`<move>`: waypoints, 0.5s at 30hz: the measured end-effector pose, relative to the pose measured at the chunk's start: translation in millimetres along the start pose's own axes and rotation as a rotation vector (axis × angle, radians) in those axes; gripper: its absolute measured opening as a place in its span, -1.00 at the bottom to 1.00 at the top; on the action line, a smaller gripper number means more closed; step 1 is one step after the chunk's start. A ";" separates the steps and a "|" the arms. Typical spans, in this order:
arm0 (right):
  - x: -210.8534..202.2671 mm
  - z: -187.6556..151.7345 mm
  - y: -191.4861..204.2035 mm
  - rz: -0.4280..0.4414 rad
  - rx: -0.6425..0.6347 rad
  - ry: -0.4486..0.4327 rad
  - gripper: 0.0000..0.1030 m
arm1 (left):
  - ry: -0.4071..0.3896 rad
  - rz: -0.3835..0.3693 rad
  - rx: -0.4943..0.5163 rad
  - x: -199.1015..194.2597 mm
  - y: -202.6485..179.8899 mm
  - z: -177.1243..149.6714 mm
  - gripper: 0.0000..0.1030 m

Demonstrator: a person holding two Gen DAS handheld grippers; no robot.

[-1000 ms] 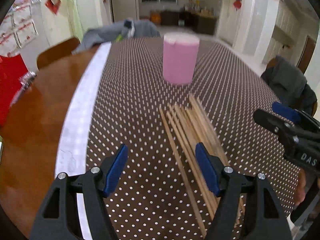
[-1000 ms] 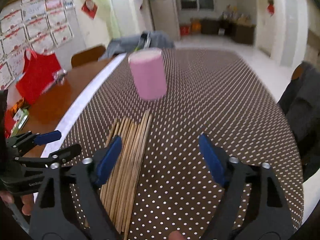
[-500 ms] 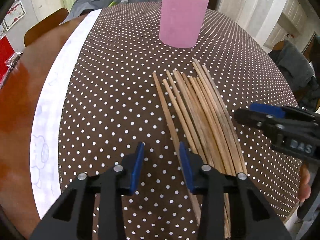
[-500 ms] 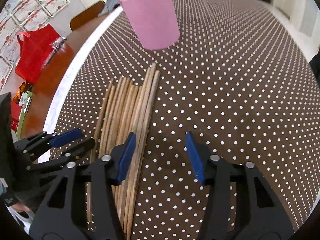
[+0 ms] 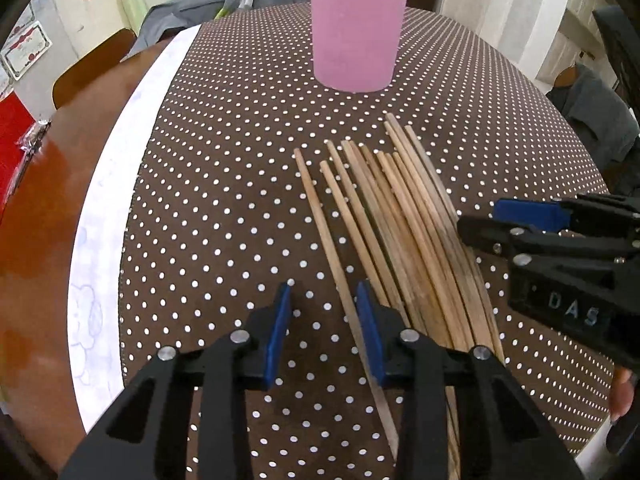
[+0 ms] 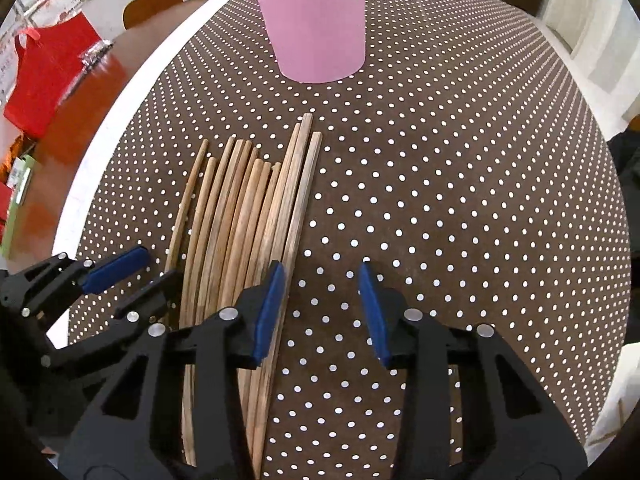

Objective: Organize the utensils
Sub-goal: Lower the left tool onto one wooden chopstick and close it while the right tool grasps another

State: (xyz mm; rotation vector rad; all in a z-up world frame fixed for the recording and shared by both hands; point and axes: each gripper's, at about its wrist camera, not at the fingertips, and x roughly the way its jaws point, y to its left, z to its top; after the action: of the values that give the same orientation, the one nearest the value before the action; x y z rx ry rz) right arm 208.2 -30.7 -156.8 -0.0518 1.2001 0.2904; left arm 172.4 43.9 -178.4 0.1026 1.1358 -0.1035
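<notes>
Several wooden chopsticks (image 5: 400,220) lie side by side on the brown dotted cloth, also in the right wrist view (image 6: 248,208). A pink cup (image 5: 356,36) stands upright beyond their far ends, also in the right wrist view (image 6: 316,20). My left gripper (image 5: 324,312) is low over the cloth, open and empty, with the leftmost chopstick between its jaws. My right gripper (image 6: 320,292) is open and empty, its left pad over the rightmost chopstick. Each gripper shows in the other's view: the right one (image 5: 516,220), the left one (image 6: 136,268).
The cloth has a white border (image 5: 108,200) on its left, then bare wooden table (image 5: 36,220). A red bag (image 6: 44,76) sits on that wood. Chairs with grey jackets (image 5: 592,120) stand around the table.
Both grippers came down and forward toward the chopsticks and narrowed their jaws. The left one now straddles the leftmost chopstick.
</notes>
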 end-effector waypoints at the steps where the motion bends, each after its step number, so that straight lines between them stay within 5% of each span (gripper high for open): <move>1: 1.1 0.9 4.2 -0.004 -0.001 0.003 -0.25 | -0.002 0.002 -0.004 0.4 1.2 1.2 -0.41; 5: 2.3 5.9 16.8 -0.037 -0.014 0.020 -0.25 | 0.003 0.000 -0.045 2.7 13.9 8.0 -0.81; 13: 2.8 5.7 0.7 -0.015 0.000 0.061 -0.27 | 0.009 -0.049 -0.101 6.0 25.8 12.4 -0.88; 15: 7.2 10.8 8.3 -0.068 -0.028 0.076 -0.32 | 0.005 -0.045 -0.116 7.1 25.2 14.2 -0.89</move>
State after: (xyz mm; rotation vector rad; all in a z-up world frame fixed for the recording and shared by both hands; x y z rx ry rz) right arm 218.4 -19.2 -158.5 -0.1284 1.2669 0.2473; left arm 191.5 66.7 -178.2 -0.0259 1.1472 -0.0776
